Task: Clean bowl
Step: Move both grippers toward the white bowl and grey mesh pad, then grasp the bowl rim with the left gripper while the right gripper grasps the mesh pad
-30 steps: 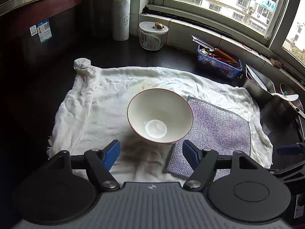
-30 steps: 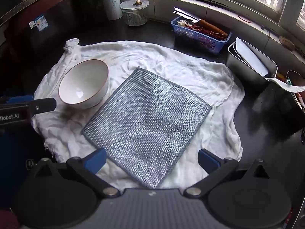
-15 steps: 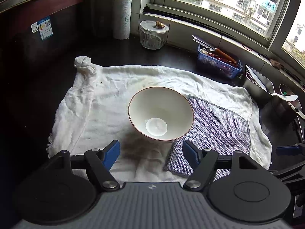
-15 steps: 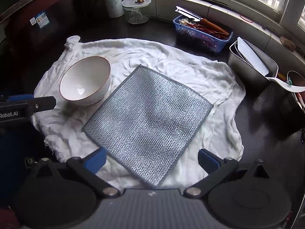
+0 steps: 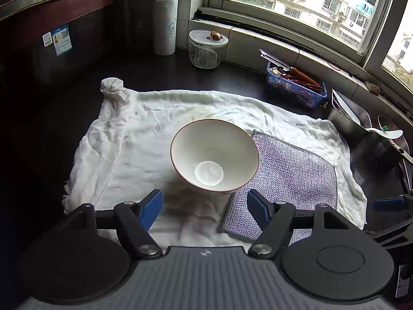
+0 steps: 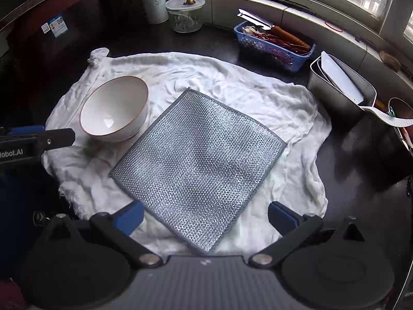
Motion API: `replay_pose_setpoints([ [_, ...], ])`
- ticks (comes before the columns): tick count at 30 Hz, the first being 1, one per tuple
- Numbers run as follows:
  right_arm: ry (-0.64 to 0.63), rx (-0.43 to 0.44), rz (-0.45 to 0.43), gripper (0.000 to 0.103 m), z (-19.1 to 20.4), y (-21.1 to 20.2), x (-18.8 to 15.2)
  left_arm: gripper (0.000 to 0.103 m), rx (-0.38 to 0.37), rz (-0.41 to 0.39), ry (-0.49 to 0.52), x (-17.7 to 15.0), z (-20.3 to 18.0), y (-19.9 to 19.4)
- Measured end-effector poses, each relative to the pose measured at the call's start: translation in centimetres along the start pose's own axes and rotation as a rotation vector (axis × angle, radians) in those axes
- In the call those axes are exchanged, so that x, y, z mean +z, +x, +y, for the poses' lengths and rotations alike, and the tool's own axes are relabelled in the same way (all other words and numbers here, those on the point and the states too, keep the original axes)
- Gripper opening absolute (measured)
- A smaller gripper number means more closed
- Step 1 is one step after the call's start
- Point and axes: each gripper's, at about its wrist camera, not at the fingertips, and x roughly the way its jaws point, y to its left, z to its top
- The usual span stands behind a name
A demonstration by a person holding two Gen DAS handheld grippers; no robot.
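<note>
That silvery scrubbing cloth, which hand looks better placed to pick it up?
The right gripper. Its open fingers point straight at the scrubbing cloth, whose near corner lies between them. The left gripper, also open, faces the bowl instead, so it probably takes that.

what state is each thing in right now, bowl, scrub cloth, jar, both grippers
bowl: upright, empty, resting on the white cloth
silver scrub cloth: spread flat, unheld, beside the bowl
glass jar: lid on, a small brown thing on top
paper towel roll: standing upright
blue basket: filled with utensils
left gripper: jaws open, empty, facing the bowl
right gripper: jaws open, empty, over the scrub cloth
</note>
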Motion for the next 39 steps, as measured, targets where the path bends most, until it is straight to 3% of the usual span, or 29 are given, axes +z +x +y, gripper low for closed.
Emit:
replay_pose_setpoints([
  [7,-0.005,-0.002,0.003,0.102,0.2,-0.4,-1.0,0.072,0.002,0.008,-0.002,0.2,-0.4,0.4],
  [18,0.003,0.008,0.014,0.102,-1.8,0.7,0.4,0.071,-0.006,0.021,-0.014,1.3,0.3,1.7],
  [30,-0.145,0.026,-0.216,0.102,-1.4,2.1,1.4,0.071,-0.004,0.016,-0.037,3.7,3.2,5.5],
  [32,-0.147,0.025,-0.200,0.102,-1.7,2.9,1.7,0.067,-0.012,0.036,-0.047,3.9,3.6,6.7],
  [35,-0.150,0.024,-0.176,0.101,-2.1,4.1,2.1,0.051,-0.019,0.075,-0.057,4.1,4.0,8.5],
  [39,-0.154,0.021,-0.143,0.088,-2.7,5.7,2.7,0.043,-0.026,0.118,-0.073,4.4,4.7,10.4],
])
